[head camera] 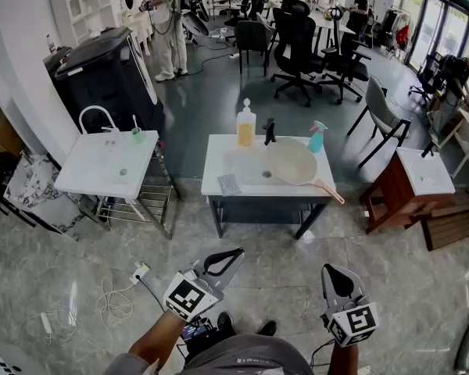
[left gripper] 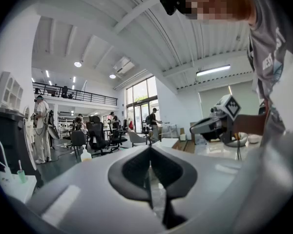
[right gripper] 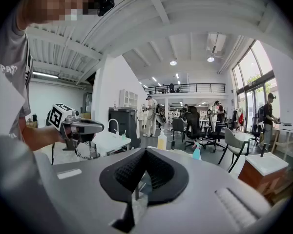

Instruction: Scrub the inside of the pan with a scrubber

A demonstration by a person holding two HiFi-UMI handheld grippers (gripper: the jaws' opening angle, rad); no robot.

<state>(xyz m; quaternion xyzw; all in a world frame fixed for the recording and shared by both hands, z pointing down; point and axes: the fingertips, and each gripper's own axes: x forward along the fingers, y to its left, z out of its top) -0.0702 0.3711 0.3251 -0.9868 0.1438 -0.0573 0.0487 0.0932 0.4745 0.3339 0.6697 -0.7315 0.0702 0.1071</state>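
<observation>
Far ahead in the head view, a beige pan [head camera: 291,162] lies on a white table [head camera: 219,151], its handle pointing to the front right. A small grey scrubber [head camera: 229,183] rests on the table to the pan's left. Both grippers hang low and near me, well short of the table and touching nothing. My left gripper [head camera: 233,255] [left gripper: 150,150] has its pads together and holds nothing. My right gripper [head camera: 334,272] [right gripper: 145,152] is likewise shut and empty. Each gripper view shows the other gripper beside it: the right gripper [left gripper: 205,126] and the left gripper [right gripper: 95,126].
A yellow soap bottle [head camera: 246,125], a black tap [head camera: 270,131] and a blue spray bottle [head camera: 317,137] stand along the table's far edge. A white sink stand [head camera: 109,166] is at left, a brown side table [head camera: 406,182] at right. Cables and a power strip [head camera: 138,272] lie on the floor.
</observation>
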